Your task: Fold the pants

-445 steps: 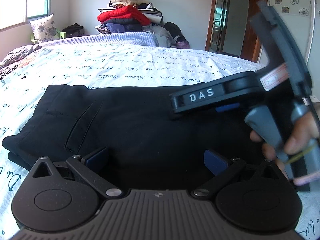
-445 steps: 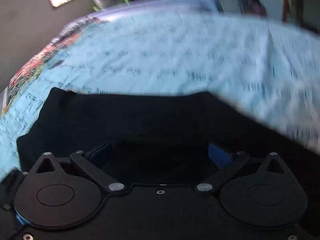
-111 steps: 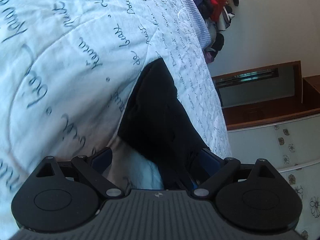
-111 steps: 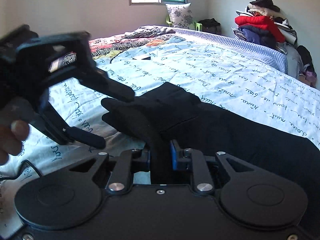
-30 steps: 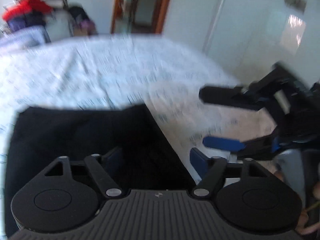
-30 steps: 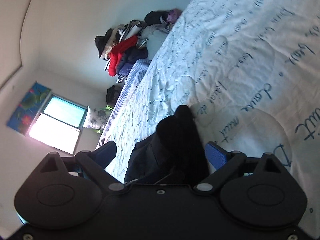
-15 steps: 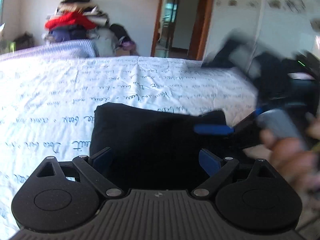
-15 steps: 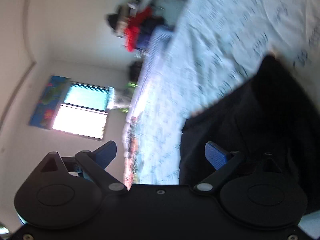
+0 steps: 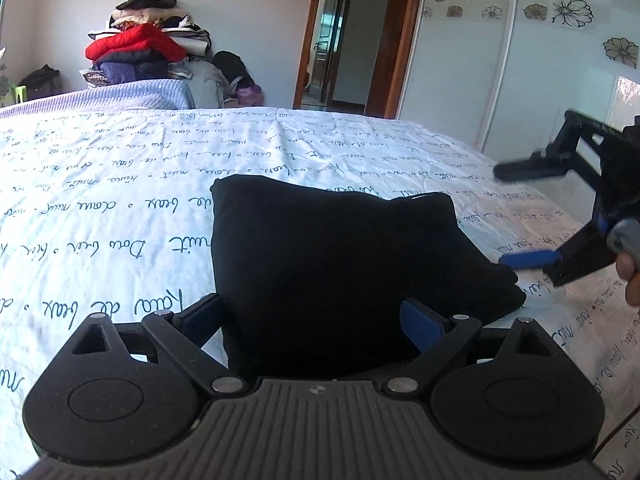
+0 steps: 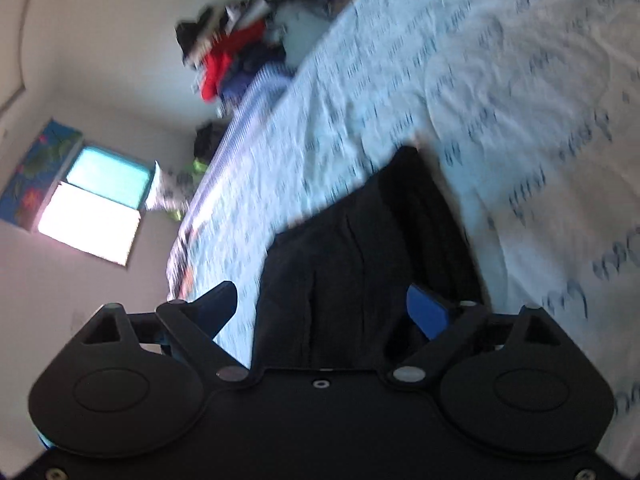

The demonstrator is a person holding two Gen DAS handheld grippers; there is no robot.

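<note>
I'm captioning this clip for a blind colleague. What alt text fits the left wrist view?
Black pants lie folded into a compact bundle on a white bedspread printed with handwriting, right in front of the left gripper, whose jaws stand open. The right gripper, also open, hovers at the right edge, and a pile of clothes sits against the far wall.

The pants [image 9: 336, 264] are plain black. The bed [image 9: 120, 184] has a white cover with dark blue handwriting as pattern. Both grippers are black with blue pads on the fingers [image 9: 420, 326]. The jacket [image 9: 136, 42] on the clothes pile is red.
</note>
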